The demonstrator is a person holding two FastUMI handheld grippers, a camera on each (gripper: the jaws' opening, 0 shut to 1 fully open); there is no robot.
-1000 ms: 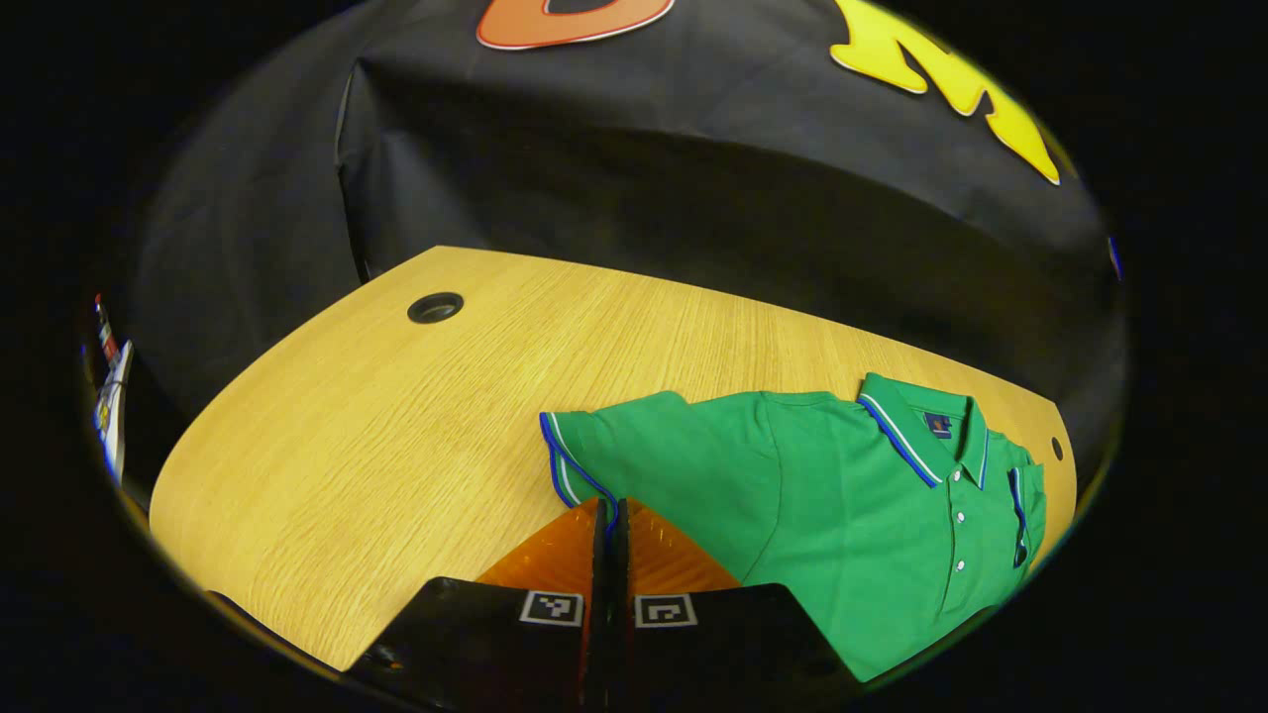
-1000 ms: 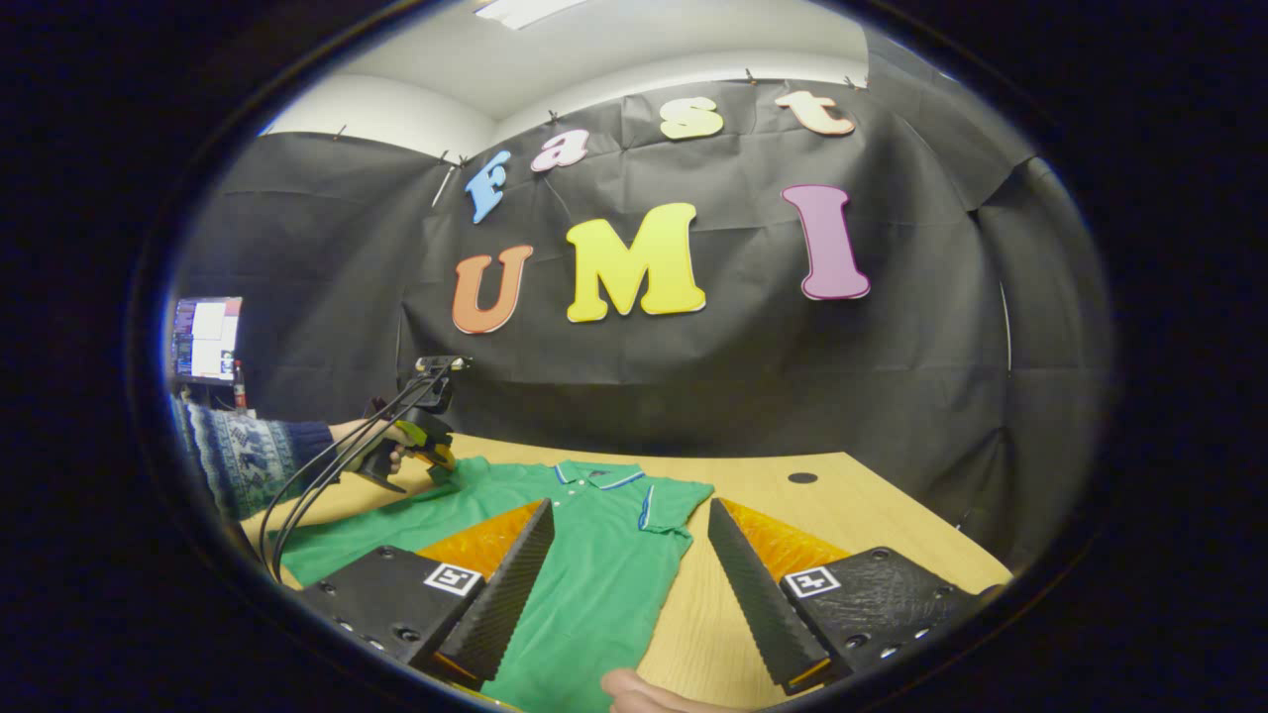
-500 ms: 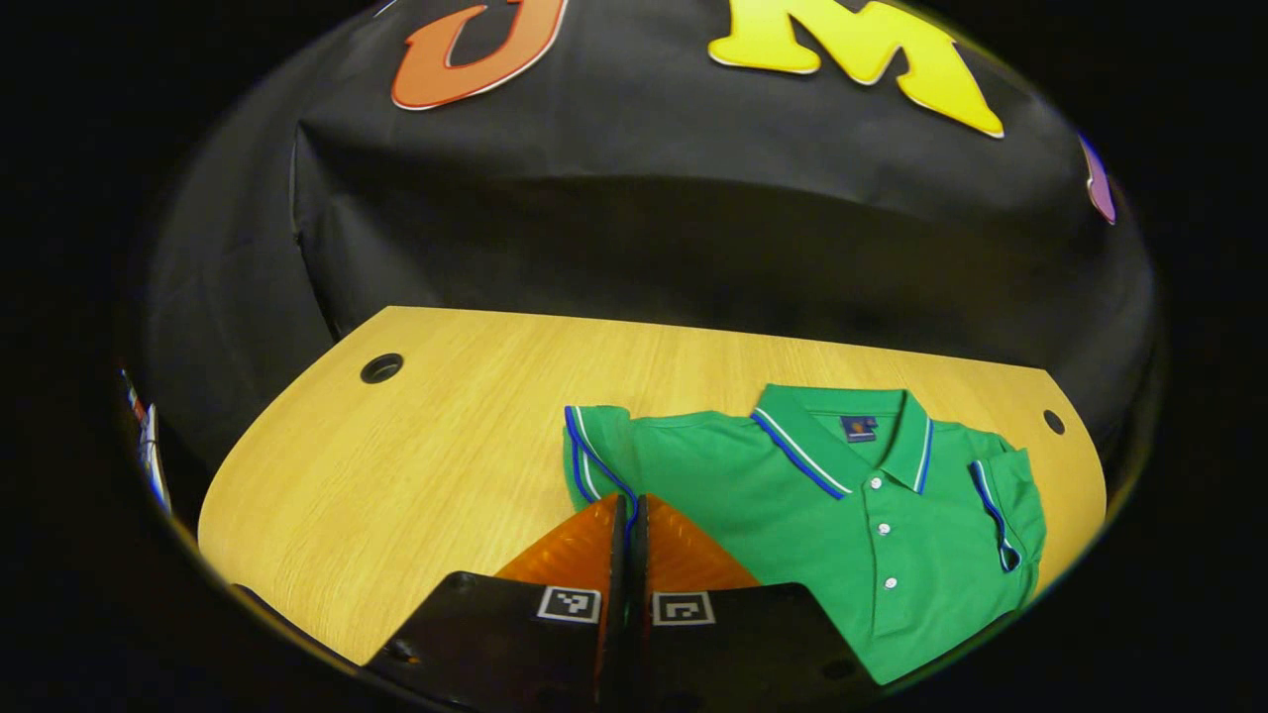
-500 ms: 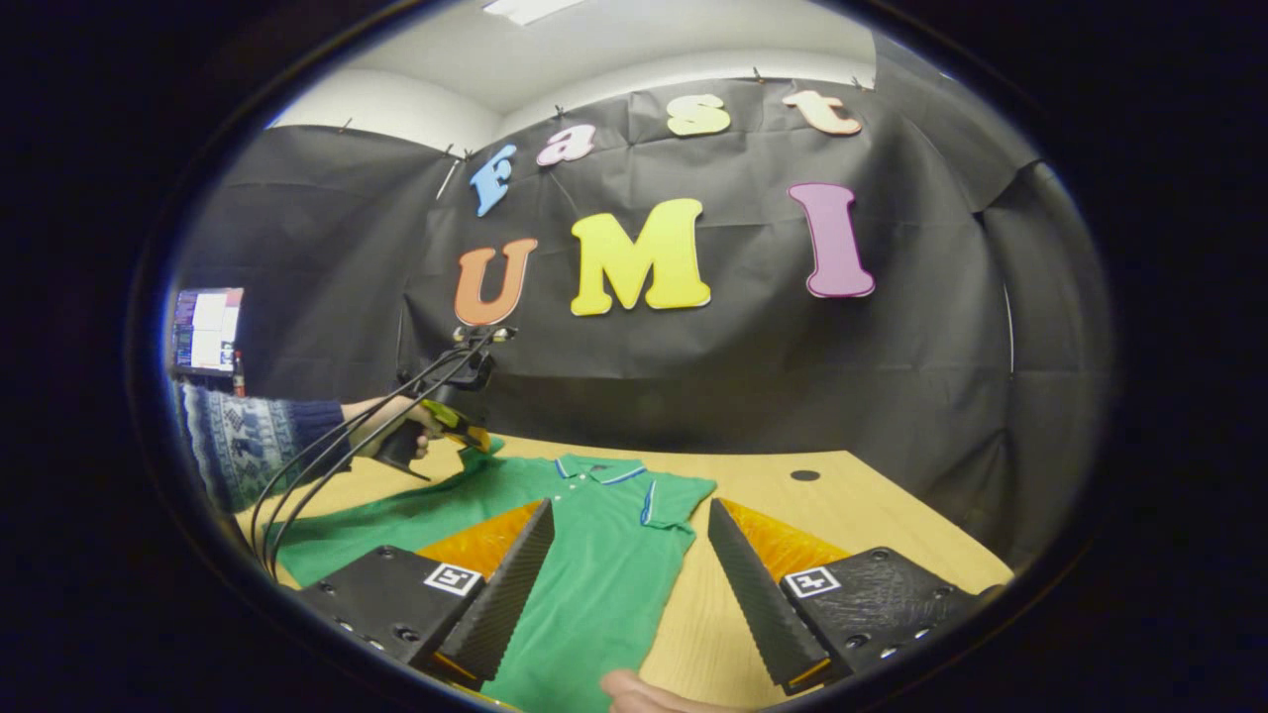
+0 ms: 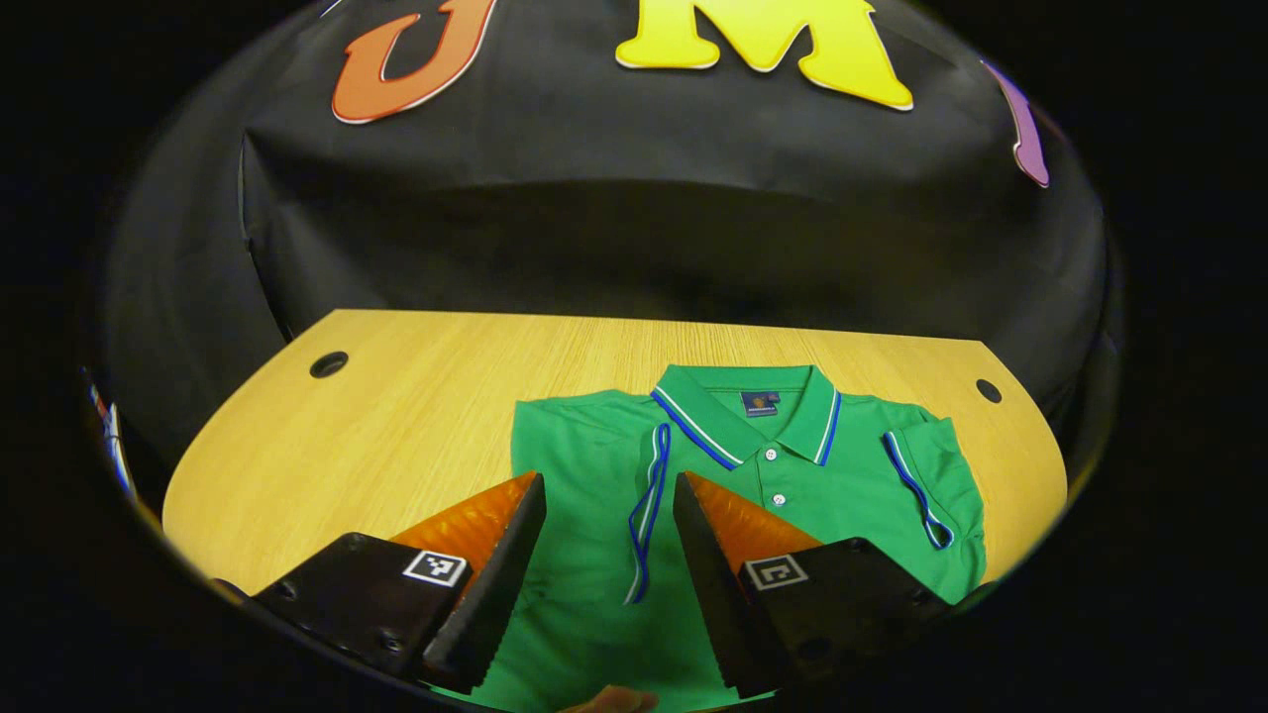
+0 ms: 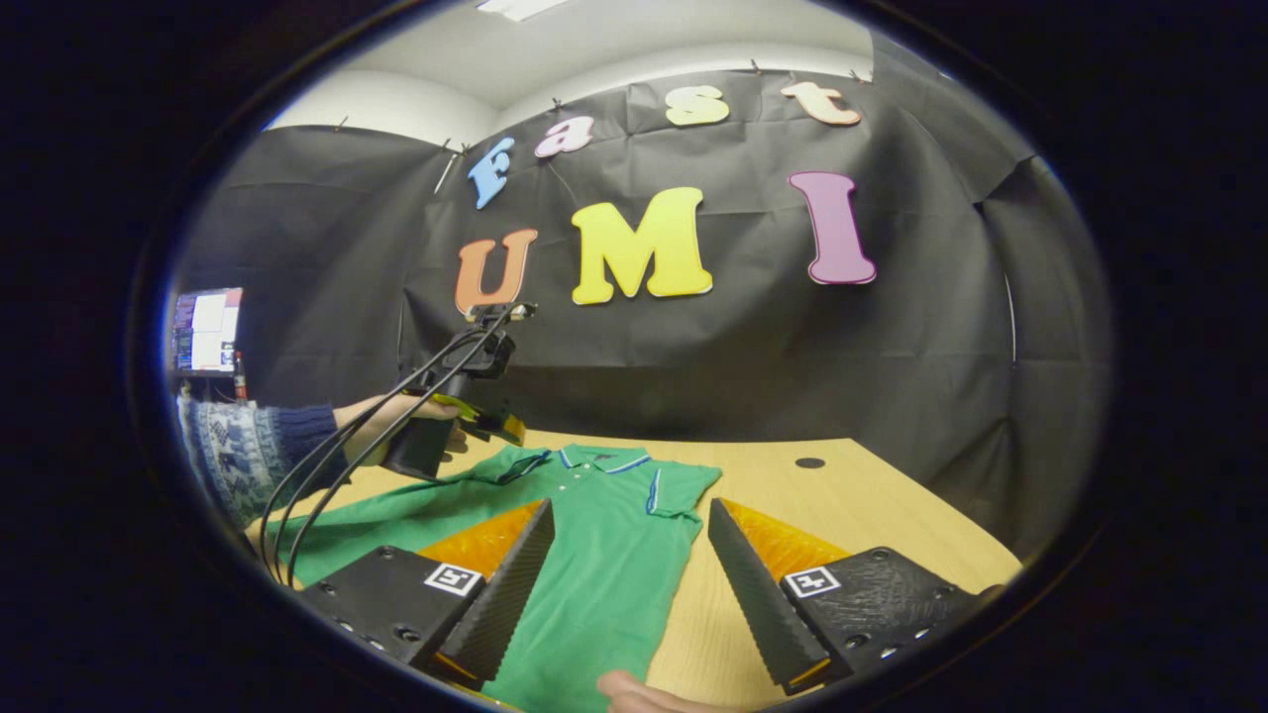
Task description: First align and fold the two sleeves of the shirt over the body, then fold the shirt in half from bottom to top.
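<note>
A green polo shirt [image 5: 852, 495] with blue-and-white trim lies face up on the wooden table [image 5: 396, 426], collar toward the wall. Its left sleeve [image 5: 594, 456] is folded onto the chest, the striped cuff running down beside the placket. The other sleeve [image 5: 931, 475] lies at the shirt's right side, cuff turned inward. My left gripper [image 5: 606, 485] hangs open just above the folded sleeve, holding nothing. In the right gripper view it [image 6: 510, 431] hovers over the shirt's [image 6: 604, 564] shoulder in a hand. My right gripper [image 6: 629, 507] stands open above the shirt's lower half.
The table [image 6: 852, 495] has round cable holes [image 5: 328, 364] [image 5: 987, 390] near its far corners. A patterned sleeve [image 6: 238, 451] and black cables [image 6: 327, 485] reach in from the left. A monitor [image 6: 206, 332] stands beyond the table's left end. A fingertip [image 6: 624, 688] shows at the bottom edge.
My left gripper, shut on the left sleeve's cuff, swung it rightward over the chest, then opened and let it go. The right gripper barely moved.
</note>
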